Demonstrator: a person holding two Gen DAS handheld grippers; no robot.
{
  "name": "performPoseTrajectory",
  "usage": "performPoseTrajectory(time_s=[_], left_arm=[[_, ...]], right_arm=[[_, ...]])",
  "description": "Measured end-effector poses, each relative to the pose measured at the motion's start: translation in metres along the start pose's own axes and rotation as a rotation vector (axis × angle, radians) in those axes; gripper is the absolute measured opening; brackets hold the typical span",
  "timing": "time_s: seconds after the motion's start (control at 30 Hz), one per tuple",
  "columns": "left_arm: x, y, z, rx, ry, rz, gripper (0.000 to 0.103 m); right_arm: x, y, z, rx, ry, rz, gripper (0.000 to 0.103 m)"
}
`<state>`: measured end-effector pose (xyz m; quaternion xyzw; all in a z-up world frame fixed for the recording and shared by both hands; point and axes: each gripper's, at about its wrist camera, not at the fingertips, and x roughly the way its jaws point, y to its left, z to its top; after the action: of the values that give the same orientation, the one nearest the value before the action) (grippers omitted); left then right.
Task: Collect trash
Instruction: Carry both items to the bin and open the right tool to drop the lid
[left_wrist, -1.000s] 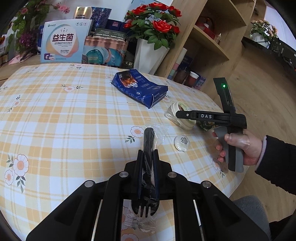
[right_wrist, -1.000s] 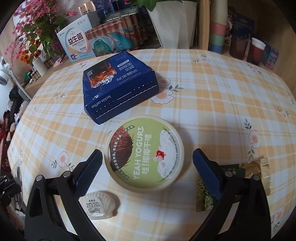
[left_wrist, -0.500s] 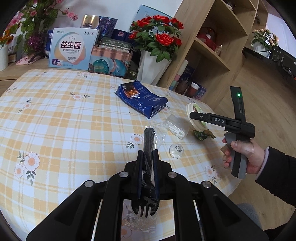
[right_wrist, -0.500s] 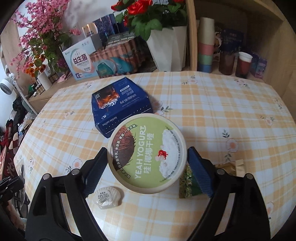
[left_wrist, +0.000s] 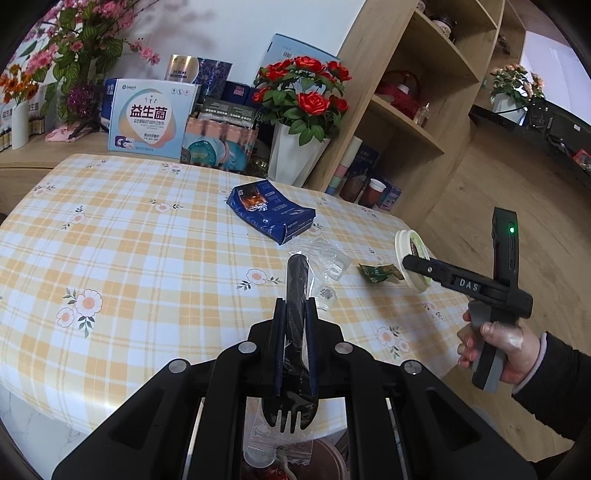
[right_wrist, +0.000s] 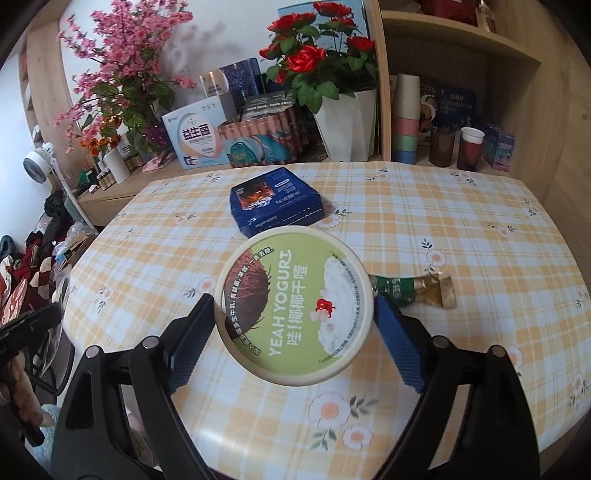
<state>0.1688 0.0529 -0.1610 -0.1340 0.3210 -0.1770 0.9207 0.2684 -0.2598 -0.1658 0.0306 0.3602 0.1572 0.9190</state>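
Two hand-held grippers are in view: the left hand-held gripper (left_wrist: 294, 314) clamps one wrapped black fork (left_wrist: 295, 295), and the right hand-held gripper (right_wrist: 293, 314) carries one yogurt tub (right_wrist: 293, 308). On the checked surface (left_wrist: 147, 240) lie one blue box (left_wrist: 271, 212), one green-and-gold wrapper (left_wrist: 380, 272), one clear plastic wrapper (left_wrist: 328, 258) and one small white cup (left_wrist: 325, 294). Behind it stand one white vase of red roses (left_wrist: 295, 162), one stack of four paper cups (right_wrist: 405, 118) and two dark cups (right_wrist: 458, 147).
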Motion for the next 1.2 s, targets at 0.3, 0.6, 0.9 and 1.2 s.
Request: performPoseTrajectory(time_s=[0.3,0.6,0.9,1.2], left_arm=[[-0.032,-0.015,-0.021,0.001,-0.014,-0.013,0.011],[-0.062,-0.035,-0.042,0.022,-0.045,-0.032,0.011],[-0.092,-0.05,-0.065,0.028,-0.063,-0.038,0.011],[-0.11,-0.057,-0.083,0.019,-0.077,-0.031,0.011]], right_arm=[[-0.046,0.029,-0.054,-0.025,0.004,0.028,0.085],[-0.083,0.046,-0.101,-0.029,0.017,0.059,0.085],[-0.101,0.063,-0.136,-0.051,0.037,0.074,0.085],[-0.112,0.073,-0.153,-0.036,0.047,0.107,0.085]])
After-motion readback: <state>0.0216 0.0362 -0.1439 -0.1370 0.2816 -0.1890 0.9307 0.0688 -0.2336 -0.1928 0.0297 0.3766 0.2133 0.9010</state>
